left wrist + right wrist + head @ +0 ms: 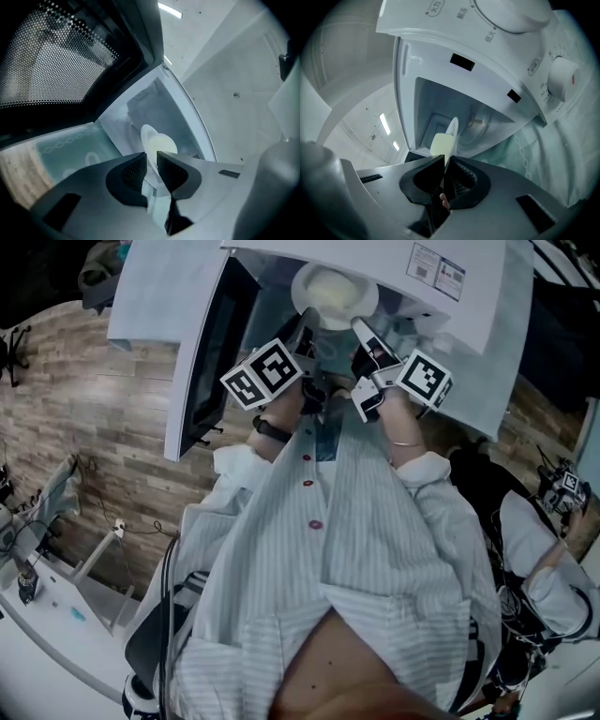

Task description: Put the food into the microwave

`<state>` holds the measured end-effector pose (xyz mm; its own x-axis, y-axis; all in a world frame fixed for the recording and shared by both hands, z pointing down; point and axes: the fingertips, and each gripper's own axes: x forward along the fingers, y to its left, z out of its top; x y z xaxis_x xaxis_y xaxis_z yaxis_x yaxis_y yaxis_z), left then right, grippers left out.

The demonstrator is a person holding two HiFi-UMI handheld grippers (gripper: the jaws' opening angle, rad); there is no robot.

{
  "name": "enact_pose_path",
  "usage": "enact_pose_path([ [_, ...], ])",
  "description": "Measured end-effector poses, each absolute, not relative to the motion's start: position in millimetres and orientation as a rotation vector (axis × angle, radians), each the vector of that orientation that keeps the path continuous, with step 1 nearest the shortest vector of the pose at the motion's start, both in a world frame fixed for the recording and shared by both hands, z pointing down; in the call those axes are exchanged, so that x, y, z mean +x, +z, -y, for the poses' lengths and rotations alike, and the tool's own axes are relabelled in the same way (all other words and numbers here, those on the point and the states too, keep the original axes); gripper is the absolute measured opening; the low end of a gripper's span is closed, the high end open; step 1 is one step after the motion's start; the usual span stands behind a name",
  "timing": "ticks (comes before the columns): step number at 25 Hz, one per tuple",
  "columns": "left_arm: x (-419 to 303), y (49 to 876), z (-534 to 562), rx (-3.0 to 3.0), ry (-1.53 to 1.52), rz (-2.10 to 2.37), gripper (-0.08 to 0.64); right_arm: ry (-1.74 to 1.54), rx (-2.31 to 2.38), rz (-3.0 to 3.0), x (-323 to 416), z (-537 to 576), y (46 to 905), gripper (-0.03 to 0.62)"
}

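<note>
A white plate point(334, 292) with a pale slab of food point(328, 284) on it hangs in the mouth of the open white microwave point(394, 268). My left gripper point(306, 337) has the plate's near left rim and my right gripper point(363, 334) has the near right rim. In the left gripper view, the plate point(148, 137) and food point(162, 143) stand just past the left gripper point(151, 164), the rim between its pads. From the right gripper view, the plate point(453, 127) is edge-on with the food point(440, 143) beside it, and the right gripper point(445, 171) is shut on the rim.
The microwave door point(199, 362) swings open to the left, its perforated window point(56, 56) close by the left gripper. The control panel with a dial point(561, 77) is on the right. Wood-look floor point(84, 399) lies below; another person point(553, 559) sits at the right.
</note>
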<state>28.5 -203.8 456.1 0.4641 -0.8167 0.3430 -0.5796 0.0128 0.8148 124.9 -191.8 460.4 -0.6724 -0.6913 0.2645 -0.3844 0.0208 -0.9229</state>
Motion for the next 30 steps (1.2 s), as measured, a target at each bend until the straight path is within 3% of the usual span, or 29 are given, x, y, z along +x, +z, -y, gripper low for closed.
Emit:
enact_pose_path([
  [30, 40.3, 490.9, 268.2, 1.716, -0.184, 1.209, 0.072, -1.65, -1.309, -1.917, 138.5, 248.3, 498.6, 0.052],
])
